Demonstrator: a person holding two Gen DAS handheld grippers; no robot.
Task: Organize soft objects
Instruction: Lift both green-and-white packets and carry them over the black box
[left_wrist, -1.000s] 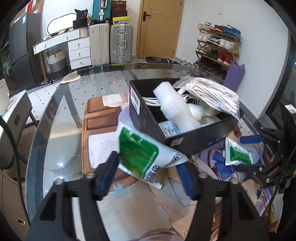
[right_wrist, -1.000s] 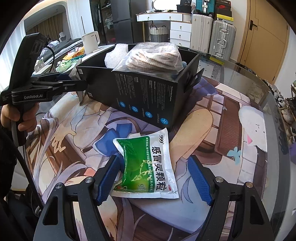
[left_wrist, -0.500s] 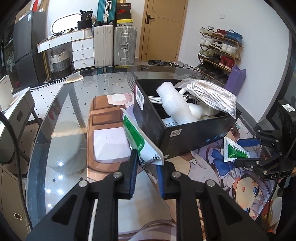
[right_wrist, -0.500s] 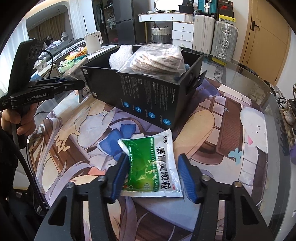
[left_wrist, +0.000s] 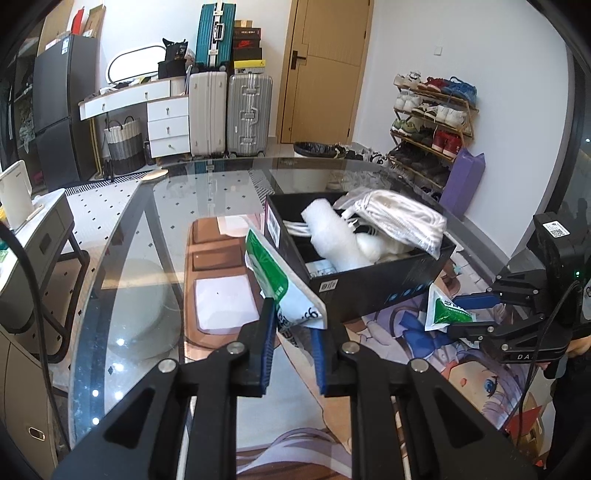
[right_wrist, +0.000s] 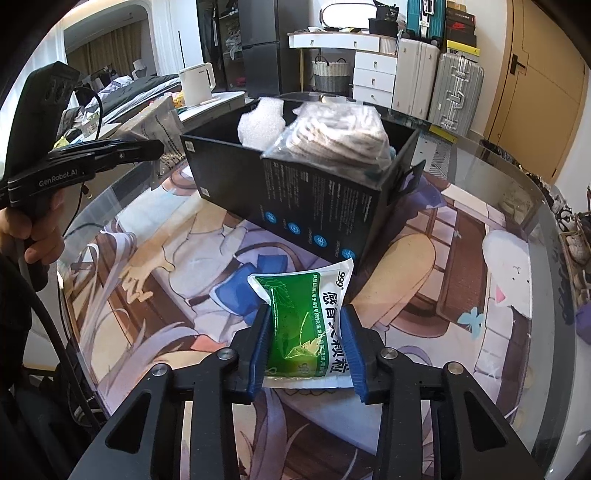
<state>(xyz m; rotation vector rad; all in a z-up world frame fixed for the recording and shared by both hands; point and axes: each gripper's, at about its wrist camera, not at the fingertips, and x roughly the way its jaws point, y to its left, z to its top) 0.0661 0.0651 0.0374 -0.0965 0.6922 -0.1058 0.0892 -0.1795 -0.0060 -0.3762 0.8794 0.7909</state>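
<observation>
**Two sachets held beside a crowded box**

Glass tabletop (left_wrist: 122, 258) near its middle carries the black box (left_wrist: 369, 284). One green sachet (left_wrist: 284, 291) is pinched by the left gripper (left_wrist: 291, 332); another sachet (right_wrist: 306, 325) seems clamped by the right gripper (right_wrist: 306, 350), though contact is unclear. Slippage is risked; the rope bag (left_wrist: 399, 221) could be dislodged.

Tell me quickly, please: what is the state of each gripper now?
Left gripper: closed on a green-and-white soft sachet.
Right gripper: closed on another green-and-white soft sachet, squeezing its sides.

Home — suitcases (left_wrist: 229, 110), shoe rack (left_wrist: 432, 122), dresser (left_wrist: 168, 125), kettle (right_wrist: 195, 83).
</observation>
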